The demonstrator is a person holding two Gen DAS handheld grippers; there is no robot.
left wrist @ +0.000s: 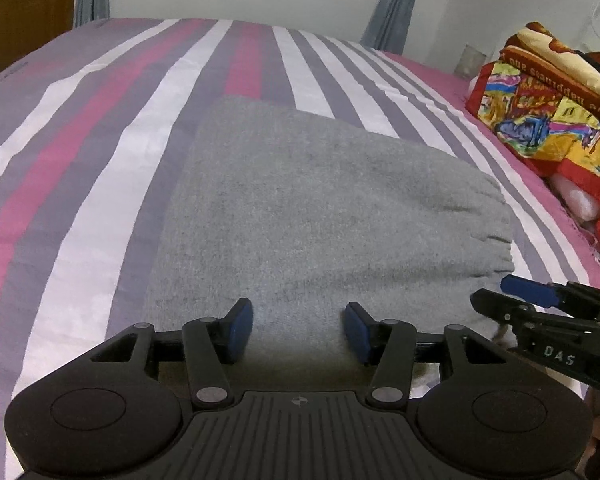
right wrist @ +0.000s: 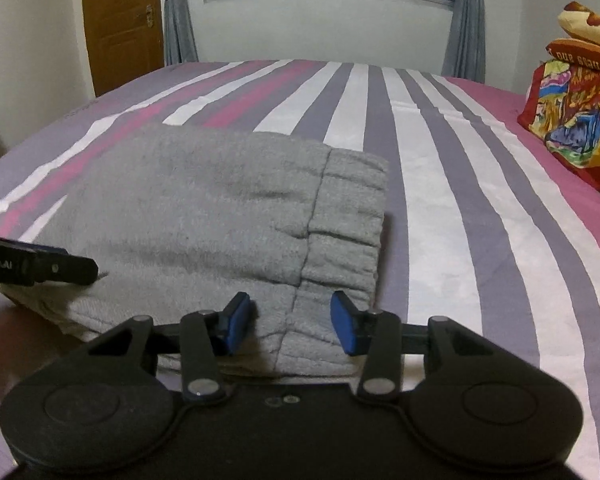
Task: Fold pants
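Note:
Grey fleece pants lie folded into a compact stack on the striped bed. Their gathered waistband is on the right side of the stack. My left gripper is open, its blue pads either side of the near edge of the pants, holding nothing. My right gripper is open over the near right corner by the waistband seam, holding nothing. Each gripper shows in the other's view: the right gripper at the lower right in the left wrist view, the left gripper at the left edge in the right wrist view.
The bed has a pink, grey and white striped sheet. A colourful red and yellow bundle of fabric sits at the bed's right side. A wooden door, a window and grey curtains stand behind the bed.

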